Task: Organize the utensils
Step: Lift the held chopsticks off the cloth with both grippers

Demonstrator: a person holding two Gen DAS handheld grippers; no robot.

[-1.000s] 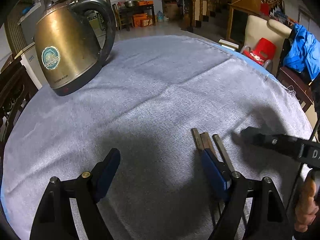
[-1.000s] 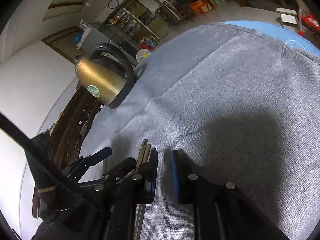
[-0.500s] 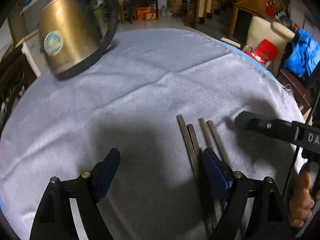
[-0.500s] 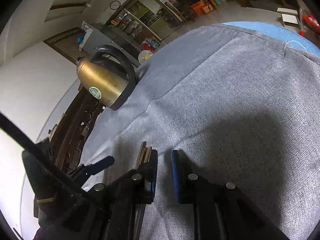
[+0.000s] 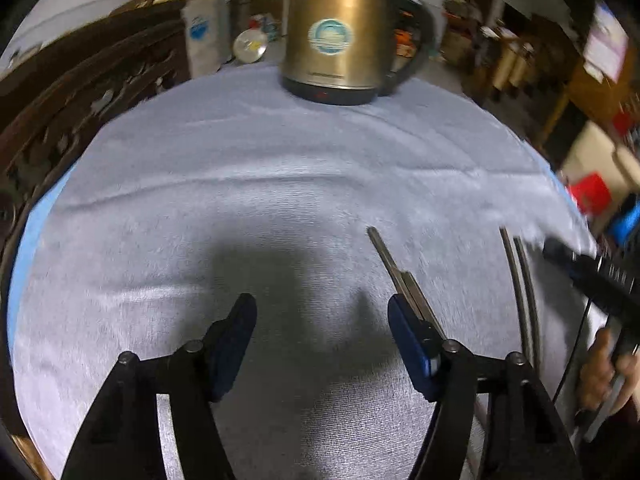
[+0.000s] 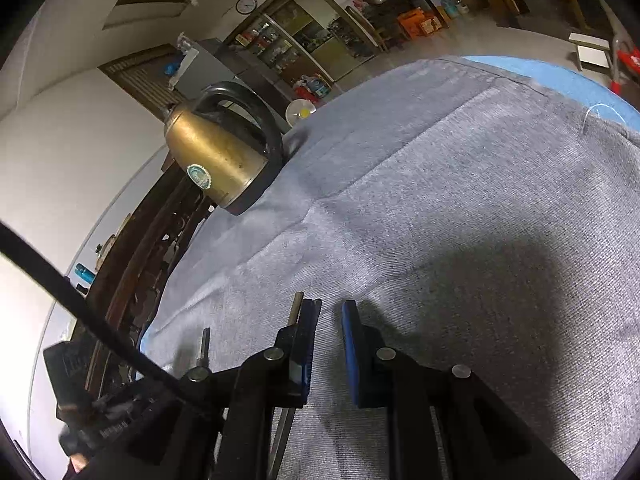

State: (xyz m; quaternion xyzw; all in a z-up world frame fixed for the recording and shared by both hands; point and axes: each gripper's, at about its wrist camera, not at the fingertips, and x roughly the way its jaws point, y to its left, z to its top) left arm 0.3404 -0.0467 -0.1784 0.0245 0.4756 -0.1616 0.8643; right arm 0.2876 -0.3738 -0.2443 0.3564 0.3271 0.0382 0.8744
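Sorting chopsticks: left gripper (image 5: 322, 334), fingers apart and just closing on nothing, has one pair (image 5: 400, 276) beside its right finger and must straddle it; right gripper (image 6: 327, 336) is nearly shut, empty.

The left gripper (image 5: 322, 330) hung over the grey cloth (image 5: 280, 184), its jaws apart and just narrowing, nothing between them. One chopstick pair (image 5: 394, 270) lay beside its right pad, another pair (image 5: 520, 280) farther right; a brass kettle (image 5: 334, 36) stood beyond.
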